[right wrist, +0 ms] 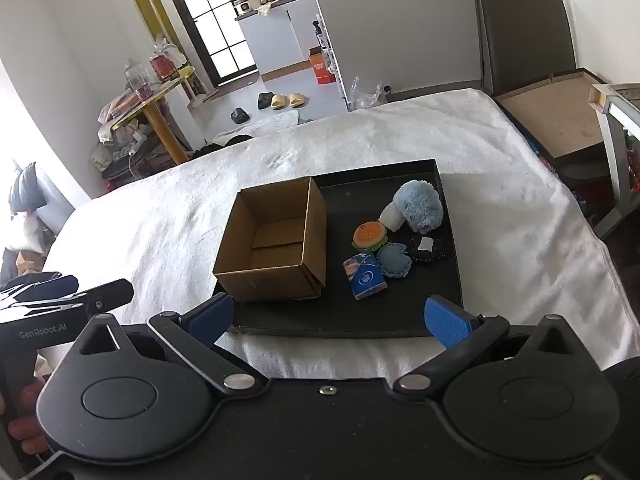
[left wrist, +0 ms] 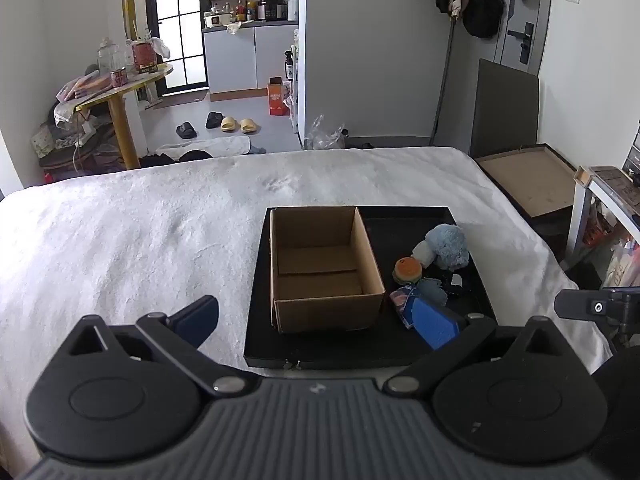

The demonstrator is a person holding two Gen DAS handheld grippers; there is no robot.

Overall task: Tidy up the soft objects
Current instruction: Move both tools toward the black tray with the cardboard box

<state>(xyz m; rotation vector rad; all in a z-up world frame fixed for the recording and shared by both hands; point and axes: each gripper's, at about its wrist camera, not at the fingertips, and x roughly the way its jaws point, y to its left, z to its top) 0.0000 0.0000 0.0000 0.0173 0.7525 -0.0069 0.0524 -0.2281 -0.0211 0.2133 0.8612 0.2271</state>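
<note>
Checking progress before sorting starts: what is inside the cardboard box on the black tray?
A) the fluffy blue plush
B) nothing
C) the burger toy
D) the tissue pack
B: the cardboard box shows only its bare bottom flaps, while the soft items lie beside it on the black tray.

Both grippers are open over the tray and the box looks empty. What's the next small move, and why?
Probably lower the right gripper onto the tissue pack. It lies nearest on the tray, beside the cardboard box, which is empty, and nothing is between the open jaws of either gripper.
</note>
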